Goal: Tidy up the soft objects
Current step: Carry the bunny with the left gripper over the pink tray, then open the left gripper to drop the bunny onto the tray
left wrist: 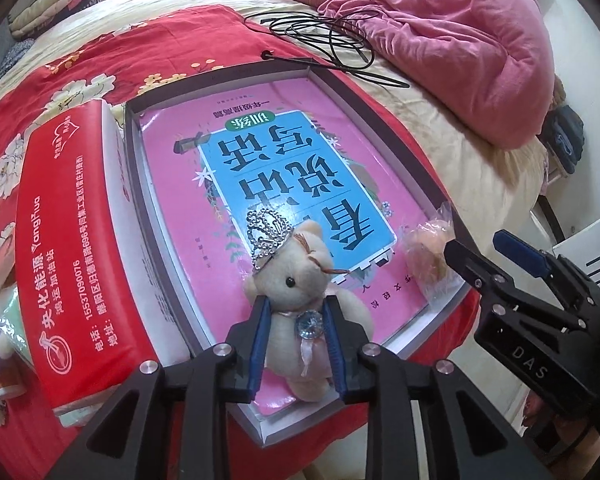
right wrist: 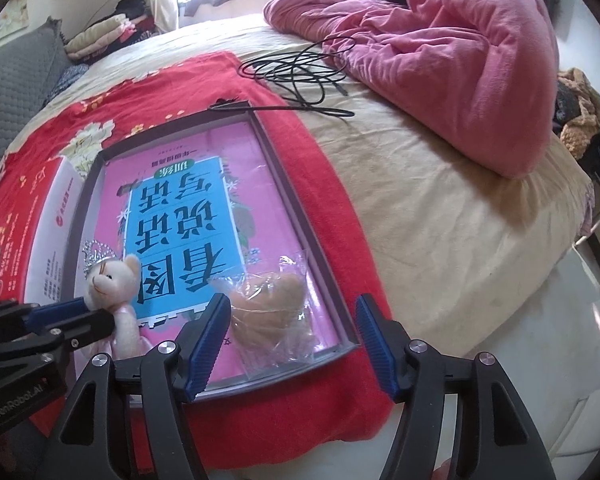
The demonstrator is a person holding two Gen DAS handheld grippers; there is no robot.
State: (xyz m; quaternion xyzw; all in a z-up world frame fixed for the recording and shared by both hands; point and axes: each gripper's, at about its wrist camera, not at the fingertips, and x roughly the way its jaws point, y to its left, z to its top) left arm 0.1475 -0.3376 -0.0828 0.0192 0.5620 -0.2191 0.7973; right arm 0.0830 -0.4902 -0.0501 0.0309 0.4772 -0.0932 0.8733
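Observation:
A cream teddy bear with a silver tiara and a gem at its chest lies in the near left corner of a shallow grey-rimmed box. It rests on the pink and blue book that fills the box. My left gripper has its blue pads against both sides of the bear's torso. A brown plush in a clear bag lies in the box's near right corner. My right gripper stands open just above it, pads well apart and off the bag.
A red tissue pack stands against the box's left side on a red flowered blanket. A coiled black cable and a heaped pink quilt lie beyond. The bed's edge drops off at the right.

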